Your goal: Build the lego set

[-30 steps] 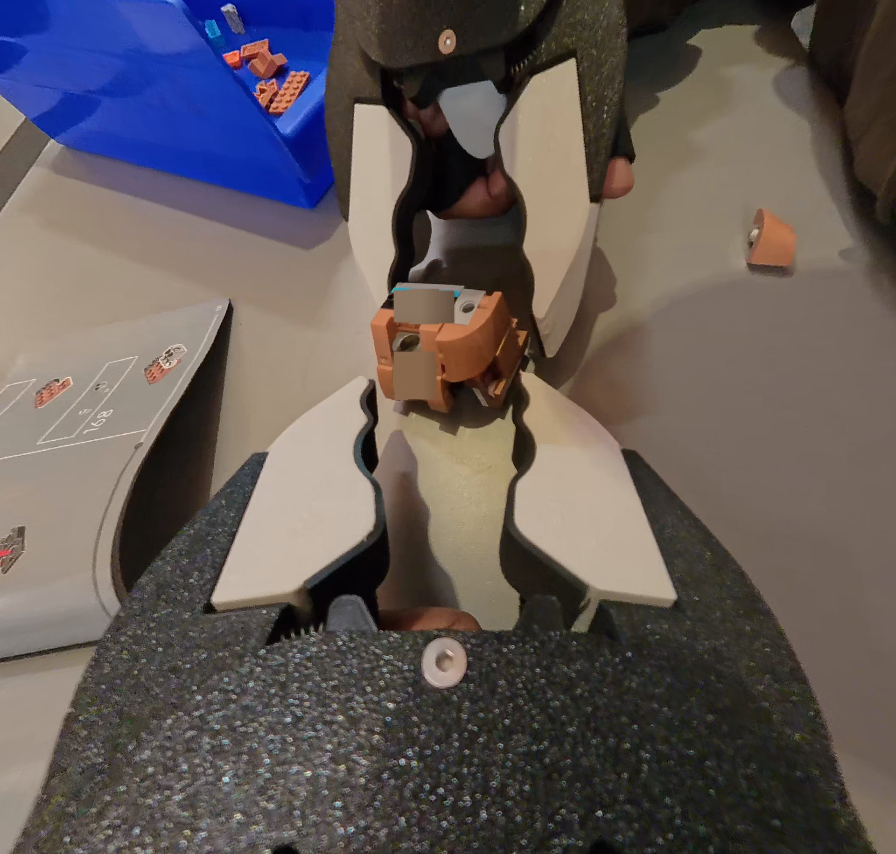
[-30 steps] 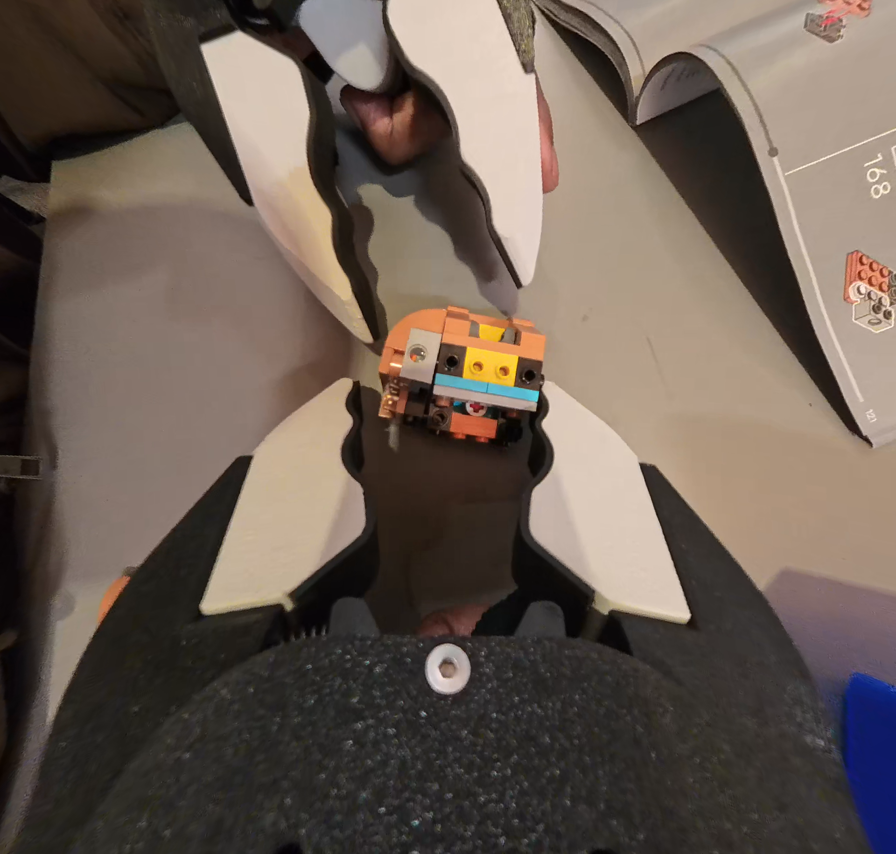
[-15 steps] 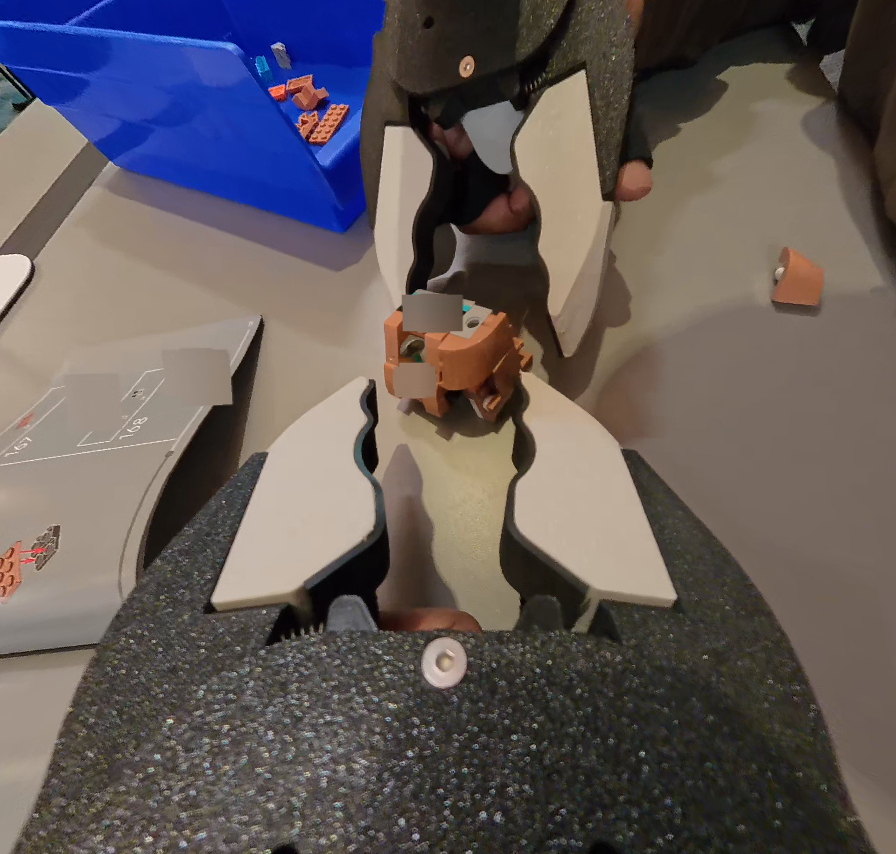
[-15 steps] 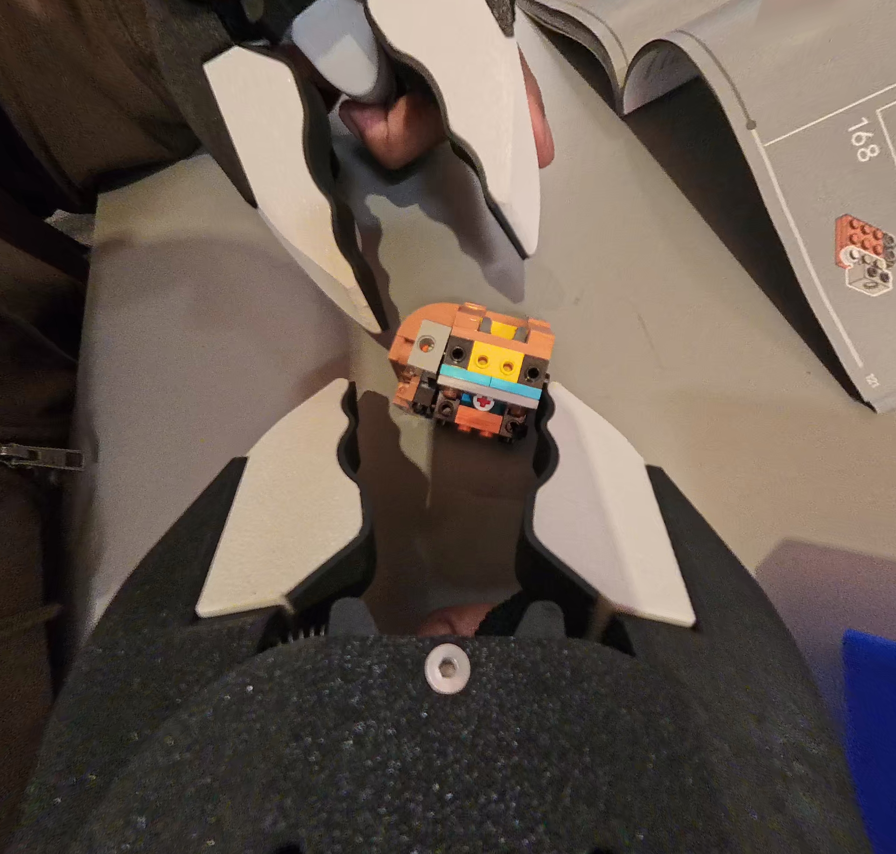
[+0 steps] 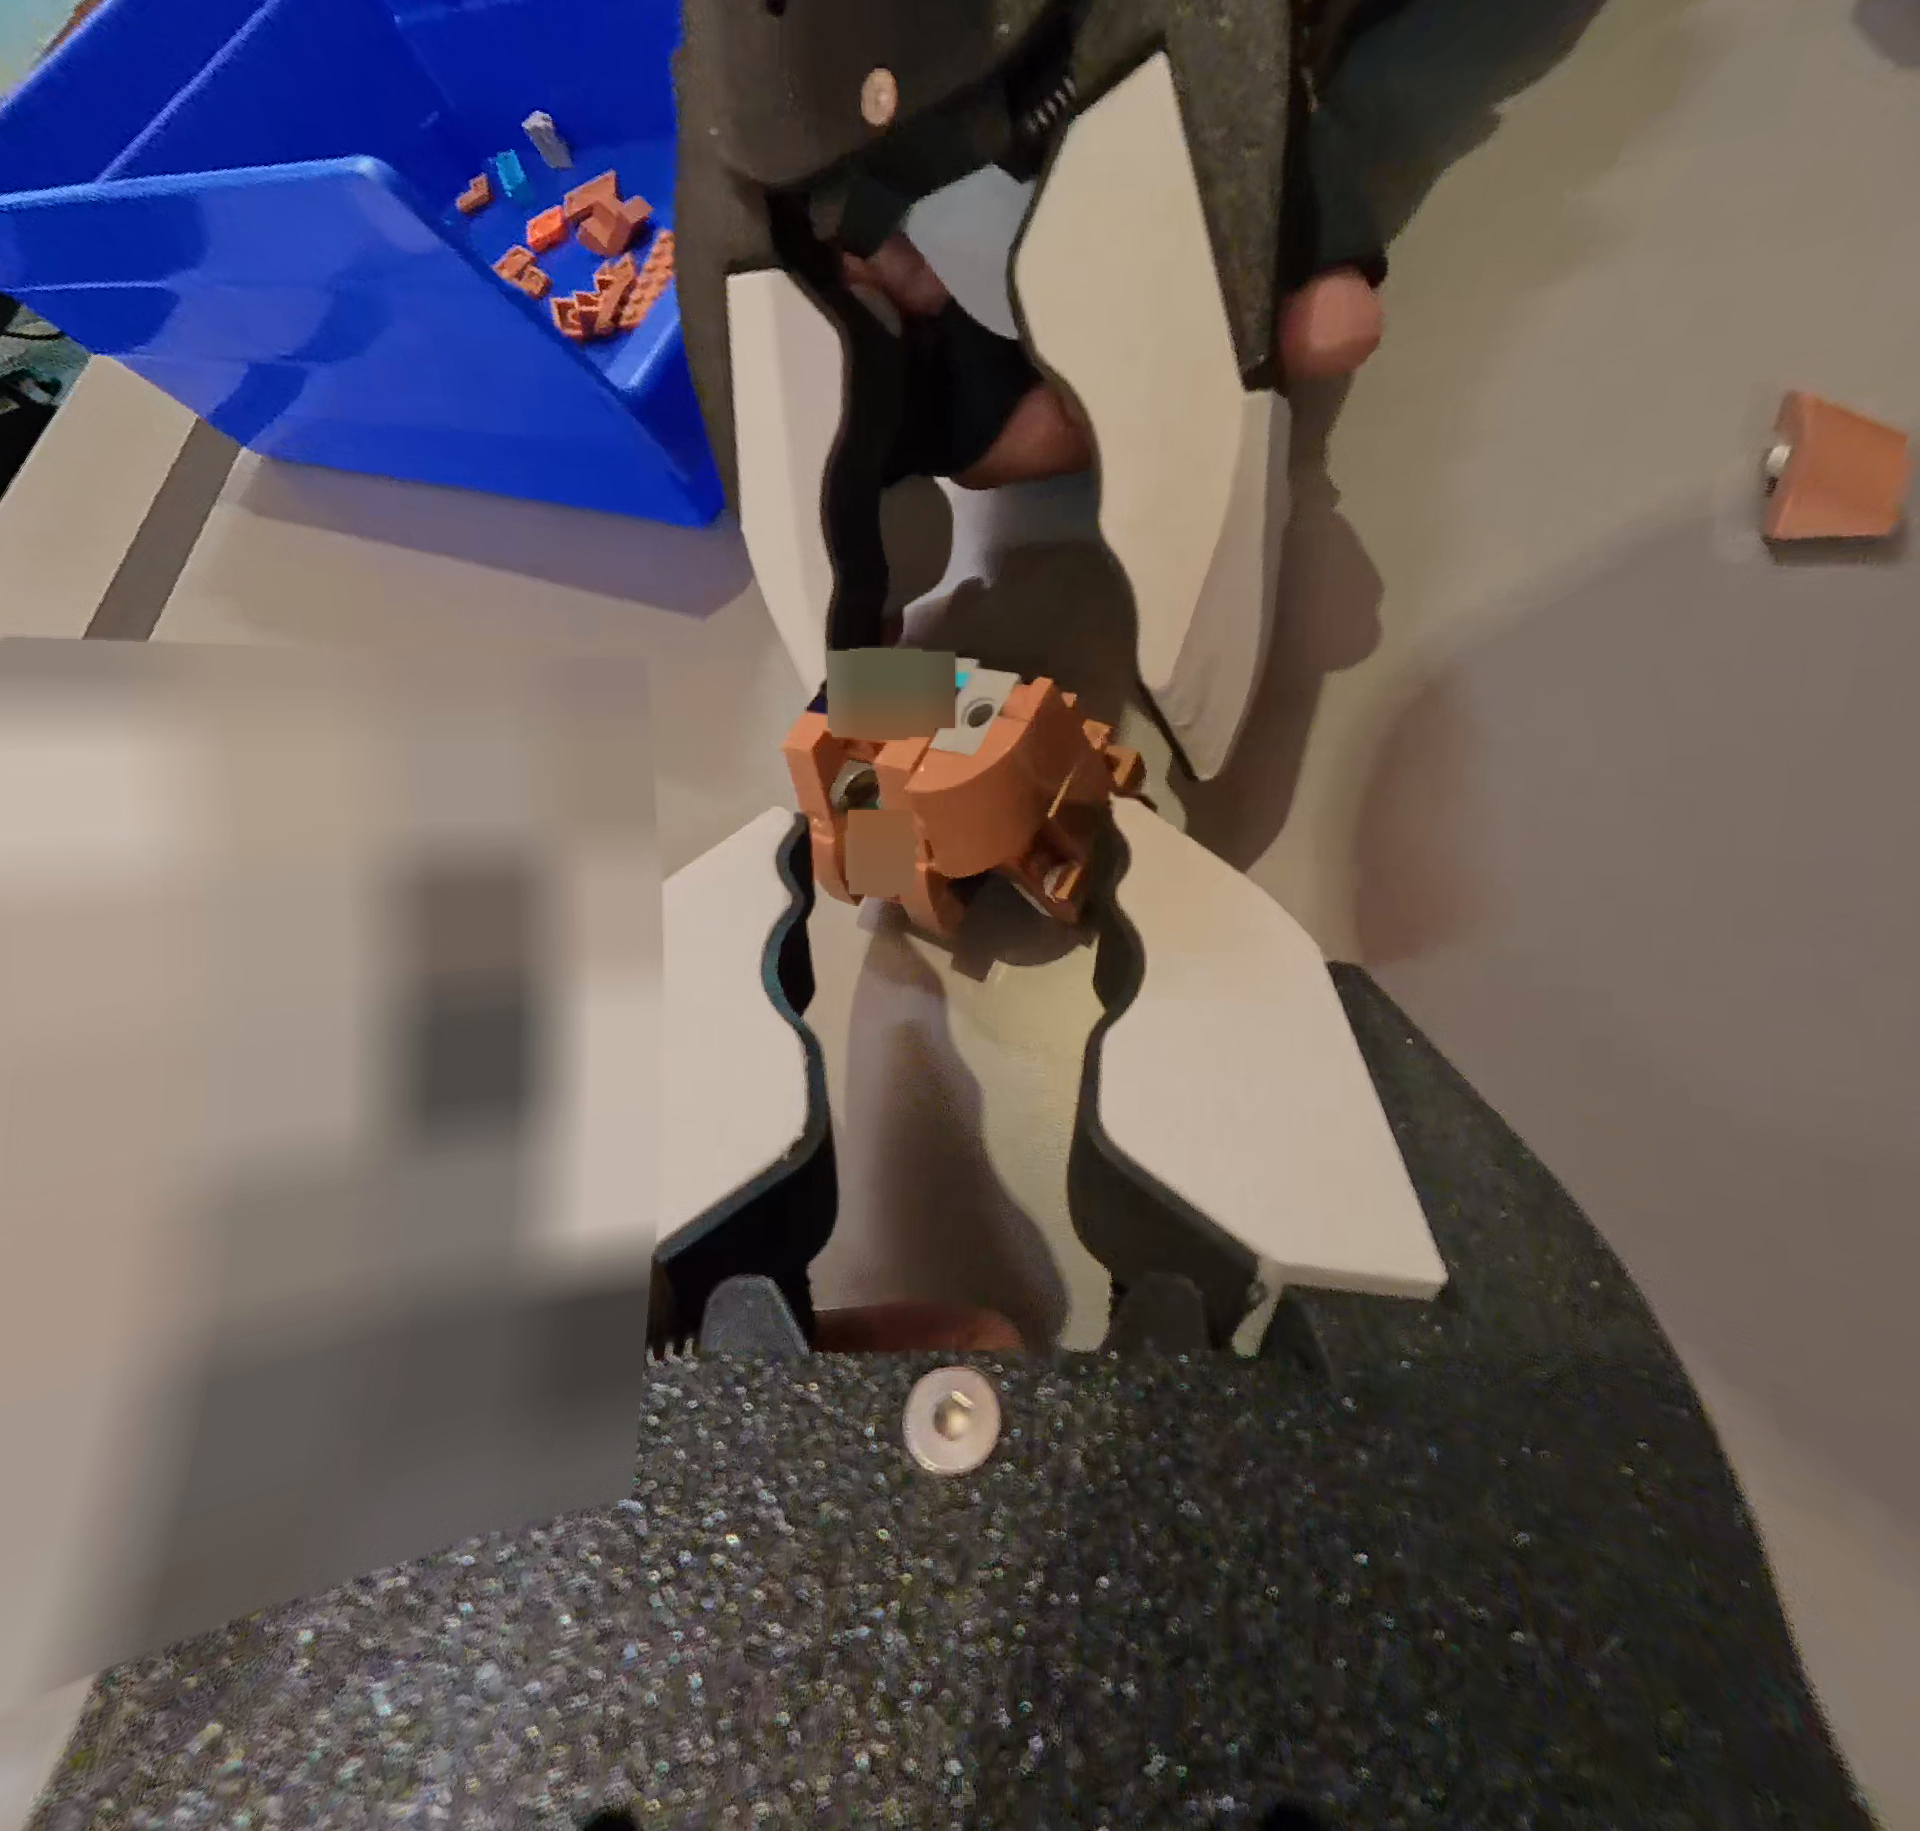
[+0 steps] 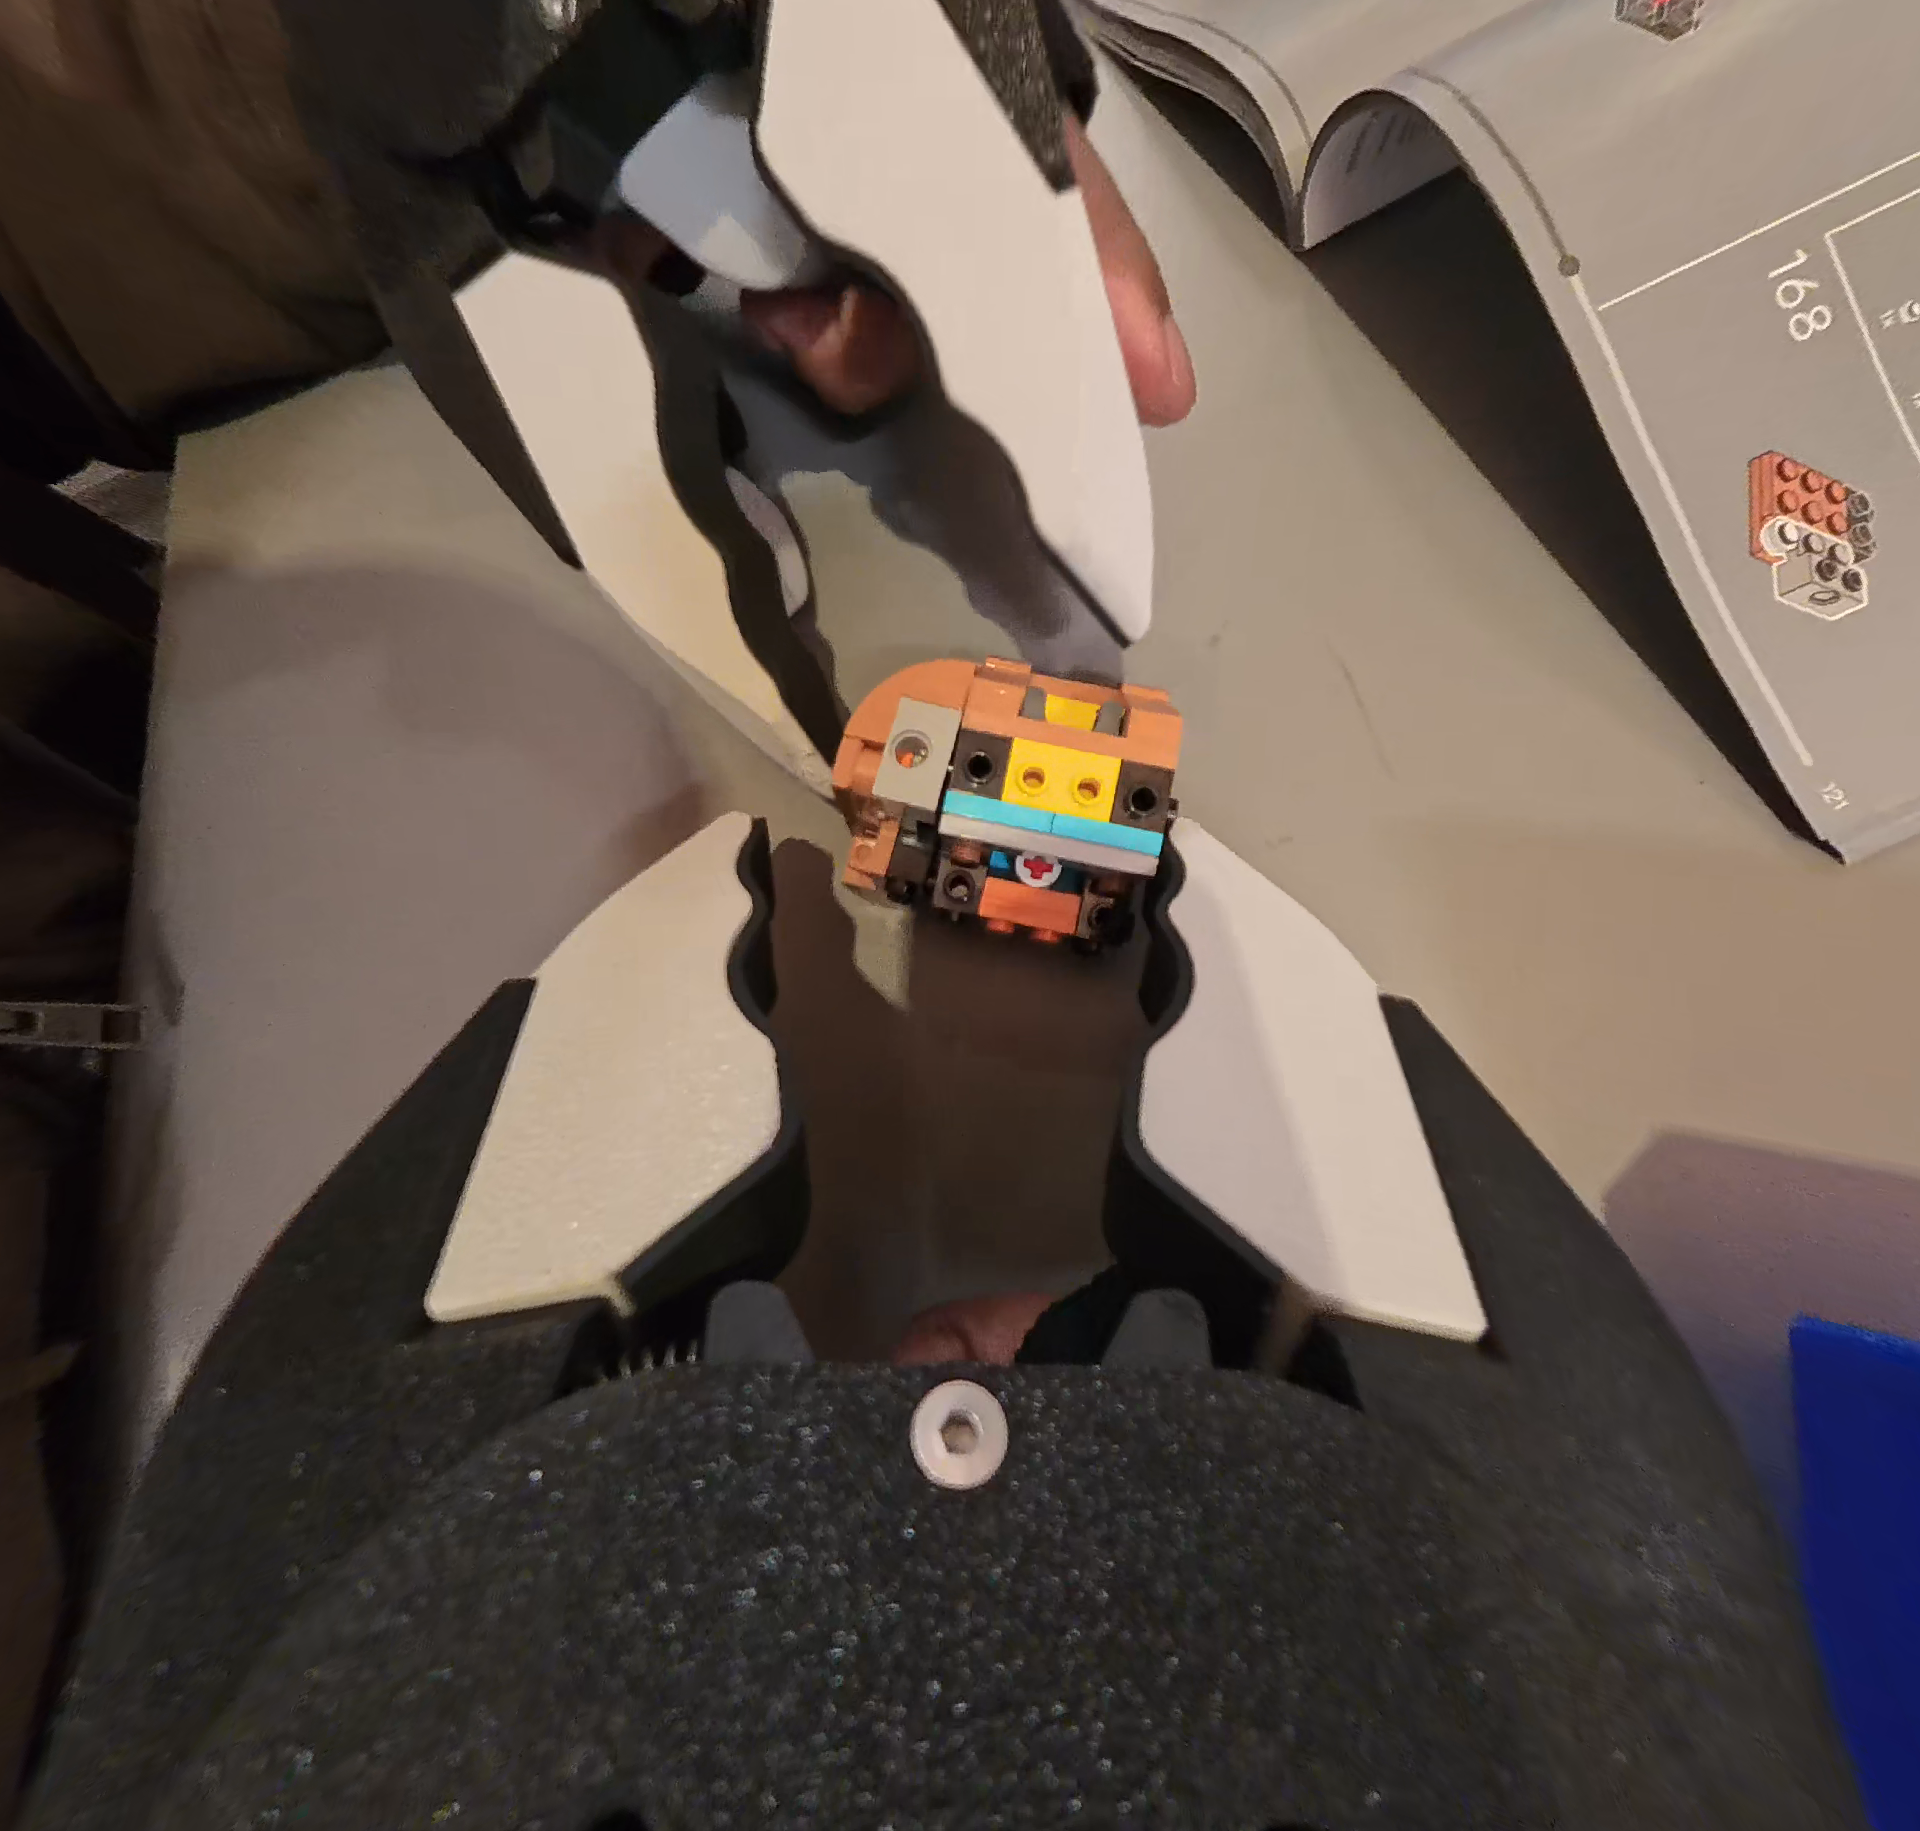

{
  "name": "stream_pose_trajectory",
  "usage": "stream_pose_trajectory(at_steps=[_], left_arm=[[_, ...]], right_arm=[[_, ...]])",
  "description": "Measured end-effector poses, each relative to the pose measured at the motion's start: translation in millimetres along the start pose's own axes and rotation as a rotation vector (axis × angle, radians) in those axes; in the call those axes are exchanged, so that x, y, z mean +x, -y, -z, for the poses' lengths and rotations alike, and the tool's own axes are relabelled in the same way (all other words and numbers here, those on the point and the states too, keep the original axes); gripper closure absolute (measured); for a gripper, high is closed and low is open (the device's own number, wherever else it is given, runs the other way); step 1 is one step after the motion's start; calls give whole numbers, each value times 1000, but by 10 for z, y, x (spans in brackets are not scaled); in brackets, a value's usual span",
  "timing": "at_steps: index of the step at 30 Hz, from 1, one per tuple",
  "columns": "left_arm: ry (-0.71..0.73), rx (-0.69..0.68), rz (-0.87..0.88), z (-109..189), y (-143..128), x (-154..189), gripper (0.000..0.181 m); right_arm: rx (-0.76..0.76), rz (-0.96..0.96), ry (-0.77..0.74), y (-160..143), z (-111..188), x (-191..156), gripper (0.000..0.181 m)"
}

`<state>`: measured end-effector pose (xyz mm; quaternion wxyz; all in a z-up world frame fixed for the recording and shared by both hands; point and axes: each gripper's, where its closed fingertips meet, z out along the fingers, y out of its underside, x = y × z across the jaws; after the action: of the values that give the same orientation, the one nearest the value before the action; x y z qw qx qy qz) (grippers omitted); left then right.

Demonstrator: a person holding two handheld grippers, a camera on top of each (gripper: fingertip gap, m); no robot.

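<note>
A small brown lego build (image 5: 966, 805) with yellow, teal and grey bricks on one face (image 6: 1049, 794) sits on the table between both grippers. My left gripper (image 5: 951, 836) is open and empty, with a fingertip close on each side of the build. My right gripper (image 6: 961, 836) is open and empty, facing the left one from the opposite side with the build at its fingertips. Each gripper shows in the other's view: the right gripper (image 5: 1013, 721) above the build, and the left gripper (image 6: 982, 706) likewise. I cannot tell whether any finger touches the build.
A blue bin (image 5: 312, 347) at the far left holds several loose brown bricks (image 5: 592, 254); its corner also shows in the right wrist view (image 6: 1860, 1573). A brown slope piece (image 5: 1829, 472) lies alone at the right. An open instruction booklet (image 6: 1662, 223) lies beside the build. My two grippers' fingertips are within a few centimetres of each other.
The left wrist view has swung slightly, so more of the blue bin shows. The build has tilted a little. Both grippers stay open around it.
</note>
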<state>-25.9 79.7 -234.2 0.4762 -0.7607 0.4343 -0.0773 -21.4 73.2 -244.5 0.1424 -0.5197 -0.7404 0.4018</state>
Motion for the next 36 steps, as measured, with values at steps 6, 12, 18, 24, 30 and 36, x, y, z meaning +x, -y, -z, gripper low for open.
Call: stream_pose_trajectory(at_steps=[6, 12, 18, 24, 30, 36], left_arm=[[2, -26, -35, -14, 20, 10, 125], [-5, -63, -35, -32, 4, 12, 118], [0, -100, -37, -11, -25, 3, 118], [-13, -139, -44, 67, -132, -13, 116], [-106, -137, -102, 120, -132, 34, 113], [-317, -55, -65, 106, 94, 93, 106]], right_arm=[[2, 5, 3, 23, -27, -24, 112], [16, 11, -10, 58, -44, -34, 114], [31, 36, -42, 80, -40, -20, 117], [35, 46, -40, 86, -39, -24, 126], [25, 91, -43, 80, -52, -49, 127], [3, 169, 1, 60, -83, -141, 127]])
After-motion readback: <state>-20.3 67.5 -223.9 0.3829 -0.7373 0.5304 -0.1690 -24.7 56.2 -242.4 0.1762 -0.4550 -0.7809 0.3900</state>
